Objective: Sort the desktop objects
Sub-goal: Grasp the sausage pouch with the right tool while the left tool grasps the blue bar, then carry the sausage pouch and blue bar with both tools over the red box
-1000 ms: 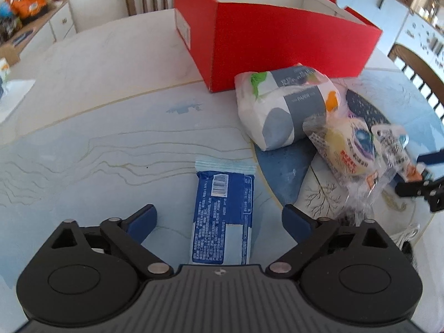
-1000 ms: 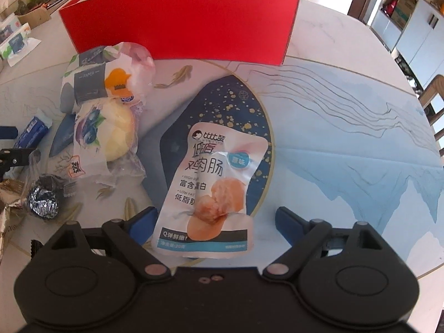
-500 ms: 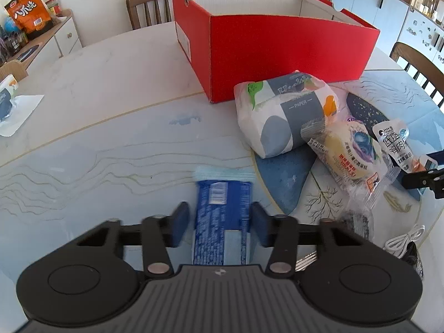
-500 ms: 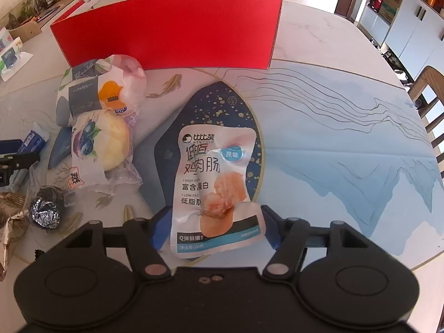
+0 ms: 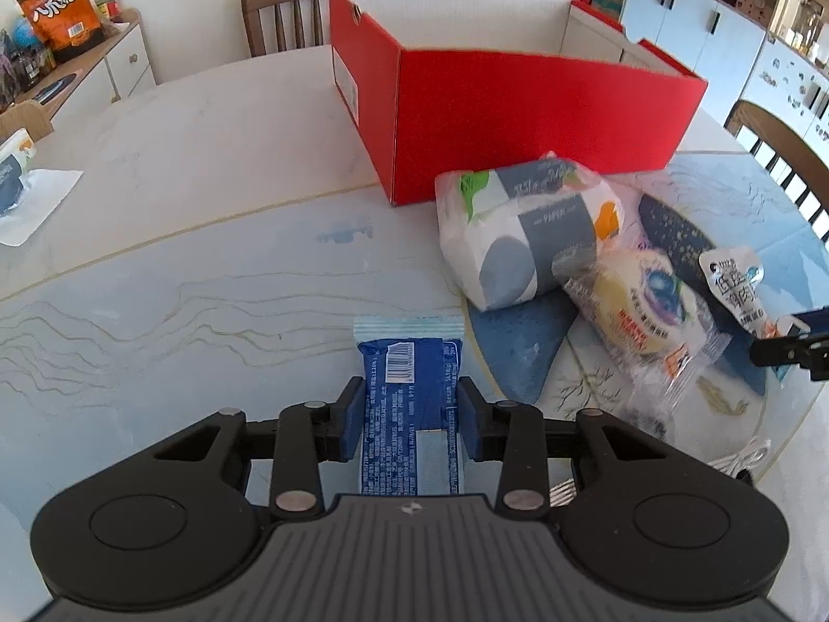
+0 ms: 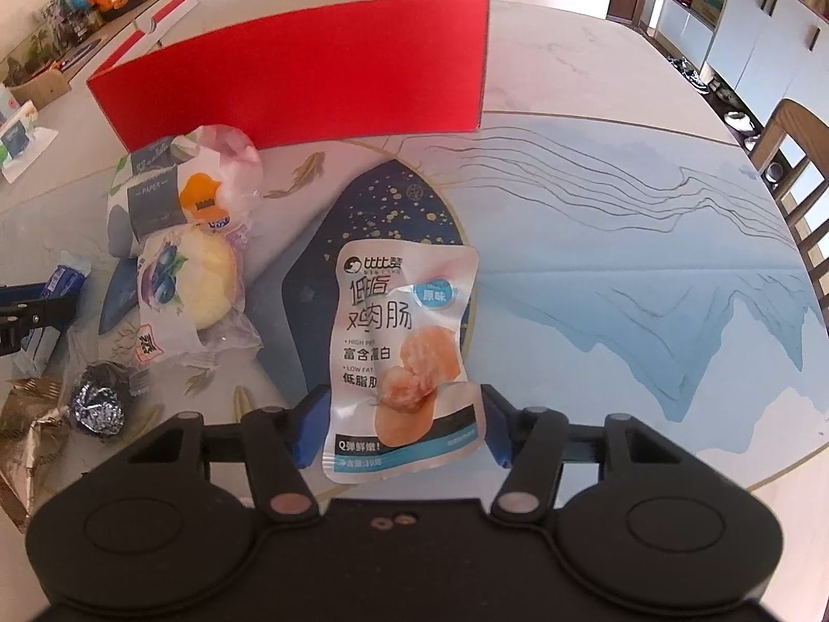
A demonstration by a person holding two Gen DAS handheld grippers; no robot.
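My left gripper [image 5: 408, 417] is shut on a blue snack packet [image 5: 409, 394] and holds it just above the table. My right gripper [image 6: 401, 427] is shut on a pale chicken sausage pouch [image 6: 401, 347], its pads pressing the pouch's lower sides. An open red box [image 5: 518, 103] stands at the far side of the table; it also shows in the right wrist view [image 6: 311, 83]. A tissue pack [image 5: 523, 233] and a wrapped blueberry bun [image 5: 642, 306] lie between the grippers.
A foil ball [image 6: 98, 404] and a gold wrapper [image 6: 26, 414] lie at the left in the right wrist view. A white cable [image 5: 746, 461] lies near the table edge. Wooden chairs [image 5: 290, 15] stand around the table. A cabinet [image 5: 77, 67] holds snack bags.
Both grippers closed from wide open onto their items: the left on the blue packet, the right on the sausage pouch. Both have risen and pulled back a little.
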